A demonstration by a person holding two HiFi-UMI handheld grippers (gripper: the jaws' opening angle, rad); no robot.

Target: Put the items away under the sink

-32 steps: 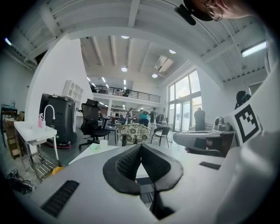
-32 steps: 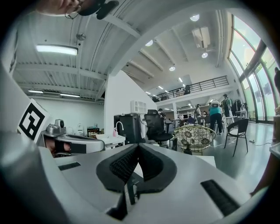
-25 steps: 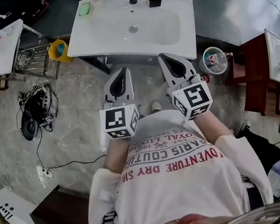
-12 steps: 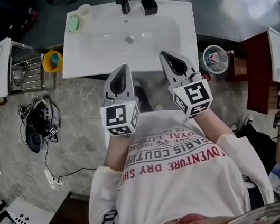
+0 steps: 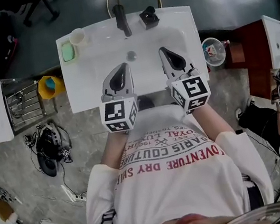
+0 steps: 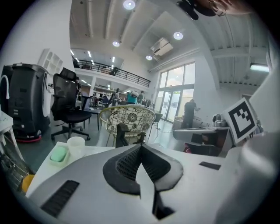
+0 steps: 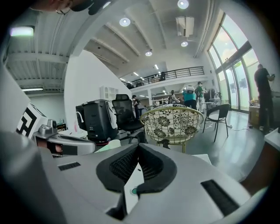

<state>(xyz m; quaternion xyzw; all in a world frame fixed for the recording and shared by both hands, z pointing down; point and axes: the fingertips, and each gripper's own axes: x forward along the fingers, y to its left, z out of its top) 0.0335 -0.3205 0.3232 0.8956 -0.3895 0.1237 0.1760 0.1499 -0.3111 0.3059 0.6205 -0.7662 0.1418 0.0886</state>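
We've got left tongs (image 5: 120, 69) and right tongs (image 5: 165, 52) both pinched together, empty, over sink (image 5: 87, 88). Soap dish (image 5: 68, 52), cup (image 5: 77, 36), black dispenser (image 5: 148, 17) sit on its rim (faucet (image 5: 121, 20) between last two).

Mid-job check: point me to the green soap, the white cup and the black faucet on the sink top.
green soap (image 5: 67, 52), head view, middle of the bar's top face.
white cup (image 5: 78, 37), head view, centre of its open top.
black faucet (image 5: 121, 19), head view, midway along its spout.
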